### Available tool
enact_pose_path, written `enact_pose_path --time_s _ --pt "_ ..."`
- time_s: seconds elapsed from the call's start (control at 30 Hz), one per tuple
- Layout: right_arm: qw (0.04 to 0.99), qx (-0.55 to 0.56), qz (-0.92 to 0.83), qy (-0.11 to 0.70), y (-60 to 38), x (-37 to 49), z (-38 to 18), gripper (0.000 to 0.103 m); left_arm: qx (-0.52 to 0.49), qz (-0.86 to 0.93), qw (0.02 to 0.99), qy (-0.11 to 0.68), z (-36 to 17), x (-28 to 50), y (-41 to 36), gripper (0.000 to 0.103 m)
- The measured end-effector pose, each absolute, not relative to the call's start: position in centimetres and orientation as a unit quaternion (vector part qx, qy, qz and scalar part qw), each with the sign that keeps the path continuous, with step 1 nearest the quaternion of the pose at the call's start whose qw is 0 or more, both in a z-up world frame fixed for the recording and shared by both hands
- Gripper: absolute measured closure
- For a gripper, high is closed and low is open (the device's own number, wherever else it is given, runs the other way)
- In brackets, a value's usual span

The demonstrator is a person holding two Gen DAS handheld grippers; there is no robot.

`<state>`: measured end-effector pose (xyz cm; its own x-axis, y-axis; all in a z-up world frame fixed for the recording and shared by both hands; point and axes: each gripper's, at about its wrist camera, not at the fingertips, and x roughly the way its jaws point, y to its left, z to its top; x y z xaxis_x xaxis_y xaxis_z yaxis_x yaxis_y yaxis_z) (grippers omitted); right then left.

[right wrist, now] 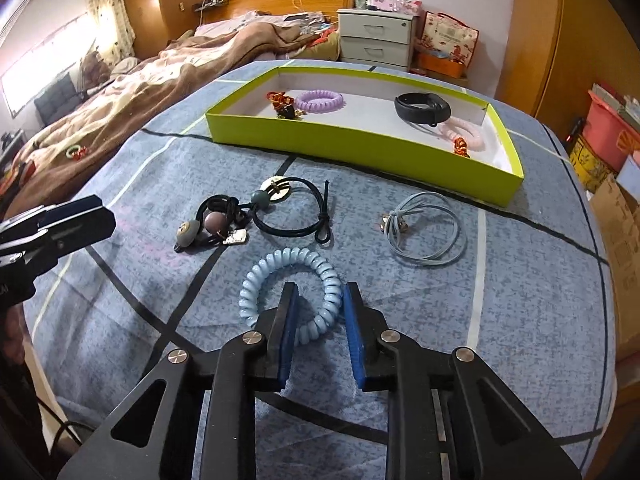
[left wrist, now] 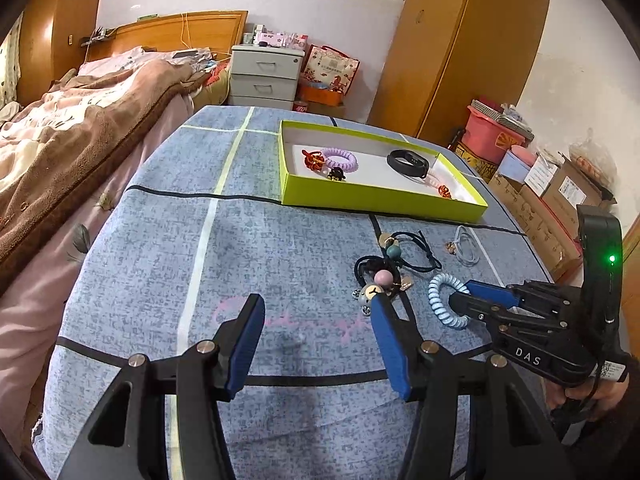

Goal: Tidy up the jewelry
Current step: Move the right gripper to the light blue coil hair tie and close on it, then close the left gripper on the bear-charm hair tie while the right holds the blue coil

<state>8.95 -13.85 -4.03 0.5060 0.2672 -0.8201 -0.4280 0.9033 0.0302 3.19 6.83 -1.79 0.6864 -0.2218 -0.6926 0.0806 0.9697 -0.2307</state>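
Observation:
A light blue spiral hair tie (right wrist: 272,264) (left wrist: 436,284) lies on the blue checked cloth. My right gripper (right wrist: 320,292) (left wrist: 460,296) has one finger inside the ring and one outside, and is shut on the tie's near right side. My left gripper (left wrist: 316,304) (right wrist: 92,208) stands open over bare cloth, and its right finger is close to a black hair tie with a bear charm and pink bead (left wrist: 376,272) (right wrist: 224,220). A dark cord tie with a green bead (right wrist: 296,216) and a grey-blue cord tie (right wrist: 424,232) lie loose. The green box (right wrist: 360,148) (left wrist: 380,196) holds a purple spiral tie (right wrist: 320,100), a black band (right wrist: 424,108) and a pink spiral tie (right wrist: 464,132).
A bed with a brown blanket (left wrist: 80,128) runs along the table's left side. Cardboard boxes (left wrist: 552,208) and a pink tub (left wrist: 492,136) stand on the floor to the right. A grey nightstand (right wrist: 376,40) is behind the table. A hand (left wrist: 580,396) holds the right gripper's handle.

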Motion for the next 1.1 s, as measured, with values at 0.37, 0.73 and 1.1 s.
enact_pose_path --time_s 0.37,0.73,1.1 --pt "0.871 -0.075 0.189 0.448 -15.1 8.9 -3.8 0.093 -0.073 -0.099 0.912 0.392 -1.9 3.9 5.2 0.046" --pt "0.884 -0.022 0.171 0.435 -18.3 8.9 -2.9 0.093 -0.059 -0.128 0.902 0.408 -2.8 5.7 2.6 0.046" --pt "0.885 -0.008 0.173 0.432 -19.2 8.7 -2.8 0.093 -0.03 -0.108 0.9 0.421 -3.7 7.2 0.7 0.046"
